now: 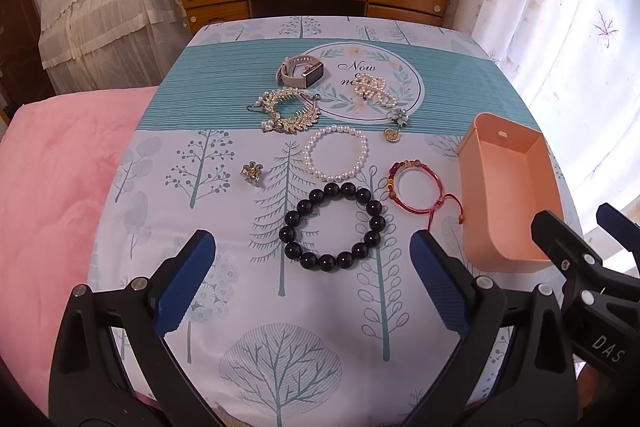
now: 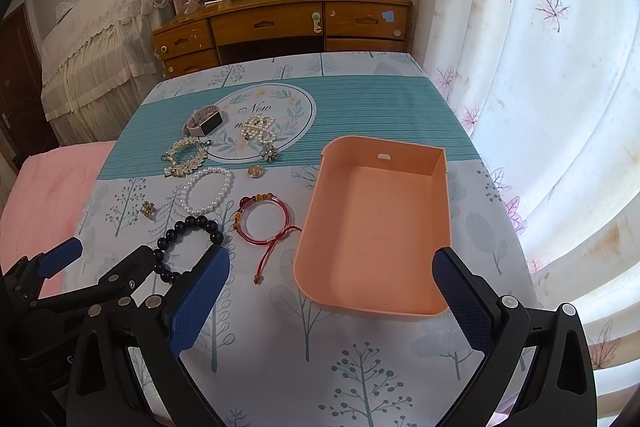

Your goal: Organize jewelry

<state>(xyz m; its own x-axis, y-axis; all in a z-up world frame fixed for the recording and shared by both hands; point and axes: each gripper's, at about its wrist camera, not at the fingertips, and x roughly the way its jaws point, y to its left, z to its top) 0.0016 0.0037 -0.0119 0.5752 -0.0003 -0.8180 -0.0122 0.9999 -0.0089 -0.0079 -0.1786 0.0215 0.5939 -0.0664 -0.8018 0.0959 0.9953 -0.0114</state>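
Jewelry, including black bead bracelet (image 1: 332, 225), lies loose on the tablecloth (image 1: 280, 347) beside empty tray (image 2: 376, 223); both grippers (image 1: 312, 279) (image 2: 332, 299) gape wide, risking beads rolling from a shallow pinch.

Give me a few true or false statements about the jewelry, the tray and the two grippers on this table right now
1. The peach plastic tray holds nothing. True.
2. The black bead bracelet lies inside the tray. False: it lies on the tree-print tablecloth, left of the tray.
3. The left gripper is open and empty. True.
4. The right gripper grips the red cord bracelet. False: it is open, and that bracelet lies on the cloth.
5. The white pearl bracelet lies farther from the grippers than the black one. True.
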